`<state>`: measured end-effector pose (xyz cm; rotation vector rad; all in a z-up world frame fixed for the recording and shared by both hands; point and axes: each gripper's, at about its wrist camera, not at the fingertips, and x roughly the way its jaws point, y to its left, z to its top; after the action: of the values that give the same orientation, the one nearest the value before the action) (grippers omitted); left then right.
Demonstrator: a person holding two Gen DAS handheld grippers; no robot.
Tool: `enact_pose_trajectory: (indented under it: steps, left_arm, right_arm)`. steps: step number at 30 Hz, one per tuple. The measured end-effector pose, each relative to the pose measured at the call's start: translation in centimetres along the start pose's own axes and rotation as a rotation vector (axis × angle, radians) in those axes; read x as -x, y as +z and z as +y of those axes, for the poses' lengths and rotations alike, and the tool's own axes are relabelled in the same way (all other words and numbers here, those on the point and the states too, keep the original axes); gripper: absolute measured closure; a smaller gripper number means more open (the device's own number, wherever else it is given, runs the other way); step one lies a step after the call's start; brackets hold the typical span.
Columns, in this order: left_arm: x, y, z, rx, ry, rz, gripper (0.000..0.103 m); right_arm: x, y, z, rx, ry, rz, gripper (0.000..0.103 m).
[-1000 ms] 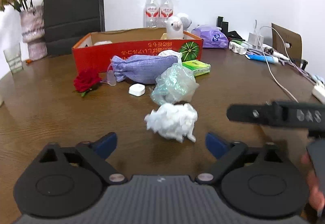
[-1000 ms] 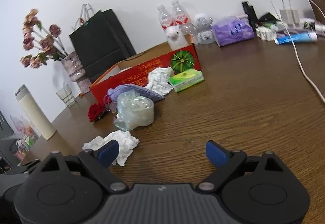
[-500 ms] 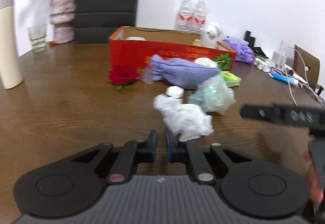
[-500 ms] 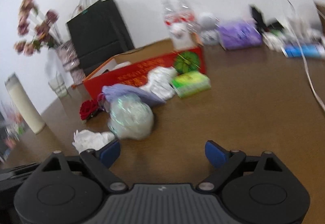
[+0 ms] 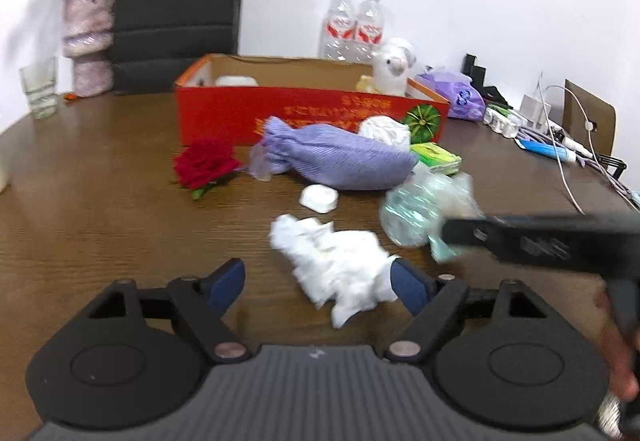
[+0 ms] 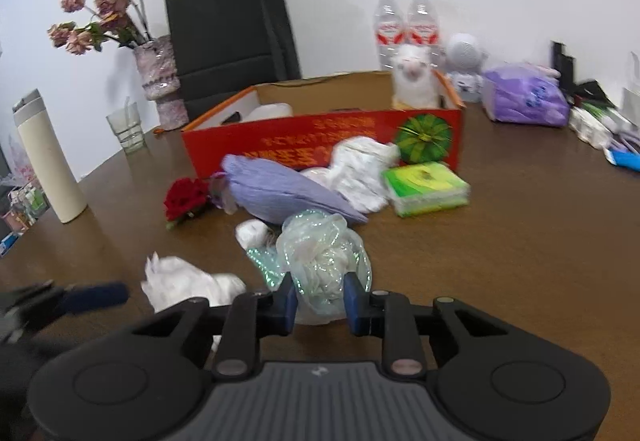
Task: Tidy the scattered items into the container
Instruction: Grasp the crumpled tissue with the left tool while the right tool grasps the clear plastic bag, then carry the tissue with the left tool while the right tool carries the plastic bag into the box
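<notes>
The red cardboard box point(image 5: 224, 113) stands at the back of the table, also in the right wrist view point(image 6: 256, 145). In front of it lie a purple cloth pouch point(image 5: 344, 157), a red rose point(image 5: 206, 163), a small white case point(image 5: 319, 198), a green tissue pack point(image 6: 424, 188) and white crumpled paper point(image 6: 360, 169). My left gripper point(image 5: 318, 283) is open, with a white crumpled tissue point(image 5: 336, 265) between its fingers. My right gripper point(image 6: 319, 303) is shut on an iridescent plastic wad point(image 6: 324, 261).
A white plush toy point(image 6: 412, 81) sits in the box's far right corner. Behind stand a black paper bag point(image 5: 176, 1), two water bottles point(image 5: 356, 25), a flower vase point(image 5: 86, 41) and a glass point(image 5: 40, 87). A thermos point(image 6: 46, 169) is left. Cables and a purple pack point(image 6: 524, 99) lie right.
My left gripper shut, then opened again around the white tissue. My right gripper moved in to the plastic wad and closed on it.
</notes>
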<state>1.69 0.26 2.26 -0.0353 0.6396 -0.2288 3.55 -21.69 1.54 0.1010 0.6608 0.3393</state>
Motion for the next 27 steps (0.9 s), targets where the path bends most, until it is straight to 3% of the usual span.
enact_pose_trajectory:
  steps: [2, 4, 7, 13, 15, 18, 19, 22, 26, 27]
  left_arm:
    - [-1.0, 0.1, -0.4, -0.013, -0.001, 0.023, 0.046]
    - [-1.3, -0.2, -0.4, -0.023, -0.004, 0.01, 0.074]
    - [-1.1, -0.2, -0.2, -0.005, -0.034, 0.017, 0.079]
    - [2.1, -1.3, 0.3, 0.022, -0.02, -0.006, 0.08]
    - [3.3, -1.9, 0.7, 0.04, -0.012, -0.007, 0.08]
    - [4.4, -2.6, 1.7, 0.046, 0.01, 0.003, 0.08]
    - [4.6, -2.8, 2.1, 0.053, 0.016, 0.006, 0.08]
    - [4.7, -2.8, 2.7, 0.059, 0.042, 0.033, 0.08]
    - [5.4, -2.5, 2.3, 0.049, 0.06, 0.007, 0.08]
    - [5.5, -2.5, 2.2, 0.057, 0.056, 0.003, 0.08]
  right_arm:
    - [1.1, -0.7, -1.0, -0.024, 0.001, 0.0, 0.08]
    - [1.8, -1.2, -1.7, -0.027, -0.017, 0.012, 0.08]
    - [2.1, -1.6, -1.8, -0.024, -0.054, 0.01, 0.08]
    - [3.1, -2.5, 0.0, 0.005, 0.017, 0.013, 0.077]
    - [3.7, -2.6, 0.9, 0.044, 0.015, 0.023, 0.057]
    - [5.0, -2.3, 1.8, 0.084, 0.002, 0.012, 0.036]
    - [5.3, -2.2, 1.8, 0.089, -0.005, 0.001, 0.034]
    - [5.1, -1.4, 1.4, 0.088, -0.027, -0.015, 0.033]
    - [2.9, -0.7, 0.2, 0.037, 0.023, -0.012, 0.032]
    - [1.8, -0.7, 0.2, 0.034, 0.025, 0.012, 0.038]
